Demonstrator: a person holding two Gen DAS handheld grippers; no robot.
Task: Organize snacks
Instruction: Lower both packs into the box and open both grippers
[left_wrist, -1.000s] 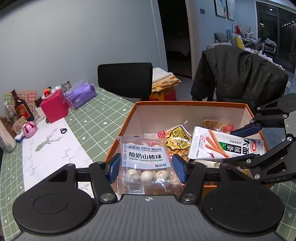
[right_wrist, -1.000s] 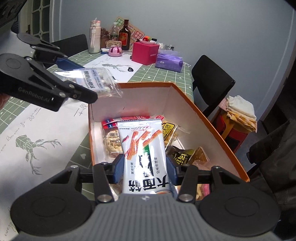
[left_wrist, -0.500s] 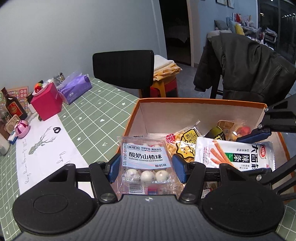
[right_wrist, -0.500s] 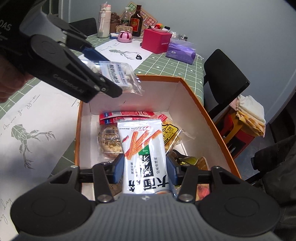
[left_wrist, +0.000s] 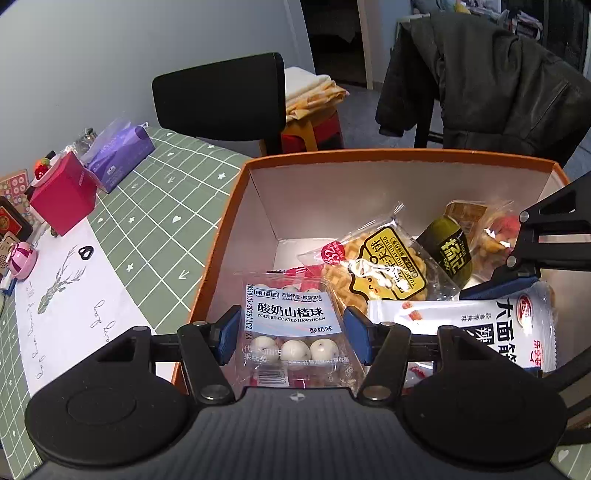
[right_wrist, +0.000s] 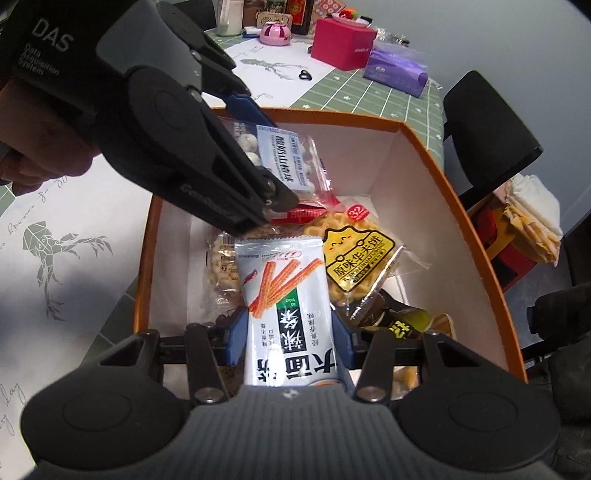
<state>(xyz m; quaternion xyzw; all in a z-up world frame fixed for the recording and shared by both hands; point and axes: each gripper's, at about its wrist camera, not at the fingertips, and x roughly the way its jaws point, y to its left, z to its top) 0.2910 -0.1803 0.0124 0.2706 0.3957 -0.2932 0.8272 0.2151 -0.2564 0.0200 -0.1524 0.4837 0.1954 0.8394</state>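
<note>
The counter wears a green cloth with a white grid, and a white runner with a grey deer drawing and script lies along it. An orange box sits at the near corner, snack packets inside. Farther back stand a red cube box, a purple tissue pack, a pink round item and a small black ring-shaped object. Bottles and jars cluster at the far end.

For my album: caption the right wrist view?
Right gripper holds spicy-strip packet over orange box.
</note>
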